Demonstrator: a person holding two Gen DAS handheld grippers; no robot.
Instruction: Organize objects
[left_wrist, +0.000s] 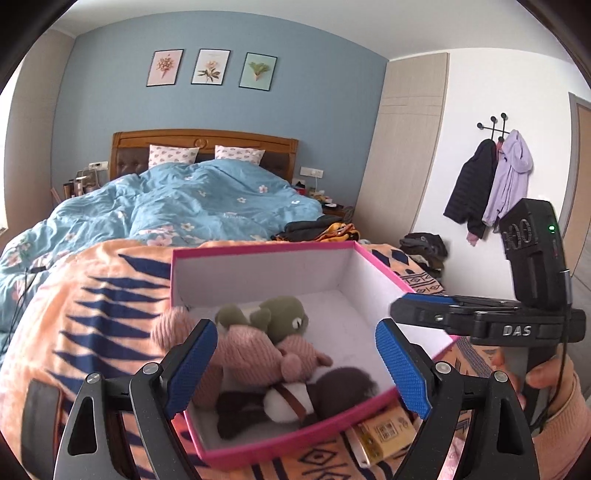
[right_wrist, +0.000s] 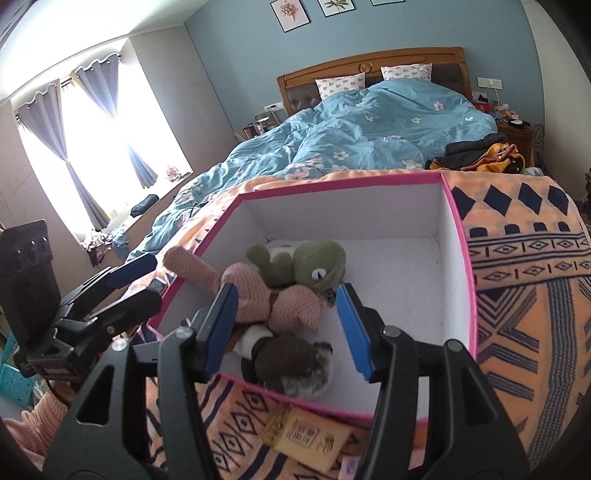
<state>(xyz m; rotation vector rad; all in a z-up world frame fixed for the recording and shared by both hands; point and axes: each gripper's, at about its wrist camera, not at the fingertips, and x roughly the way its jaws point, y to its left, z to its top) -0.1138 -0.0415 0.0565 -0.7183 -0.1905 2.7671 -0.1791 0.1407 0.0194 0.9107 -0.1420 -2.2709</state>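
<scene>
A pink-rimmed white box (left_wrist: 258, 273) (right_wrist: 454, 258) sits on an orange patterned blanket. Inside lie a green frog plush (left_wrist: 280, 314) (right_wrist: 314, 264), a pink knitted plush (left_wrist: 255, 350) (right_wrist: 291, 304) and a dark brown and white plush (left_wrist: 295, 398) (right_wrist: 291, 363). My left gripper (left_wrist: 295, 369) is open above the box's near side, empty. My right gripper (right_wrist: 286, 332) is open above the plush toys, empty; it also shows in the left wrist view (left_wrist: 424, 314) at the box's right wall. The left gripper shows in the right wrist view (right_wrist: 136, 284) beside the box's left wall.
A yellow packet (left_wrist: 384, 432) (right_wrist: 310, 435) lies on the blanket (left_wrist: 92, 314) (right_wrist: 535, 295) in front of the box. A blue floral duvet (left_wrist: 184, 206) (right_wrist: 369, 125) covers the bed behind. Dark clothes (left_wrist: 321, 227) (right_wrist: 480, 151) lie at the bed's right edge.
</scene>
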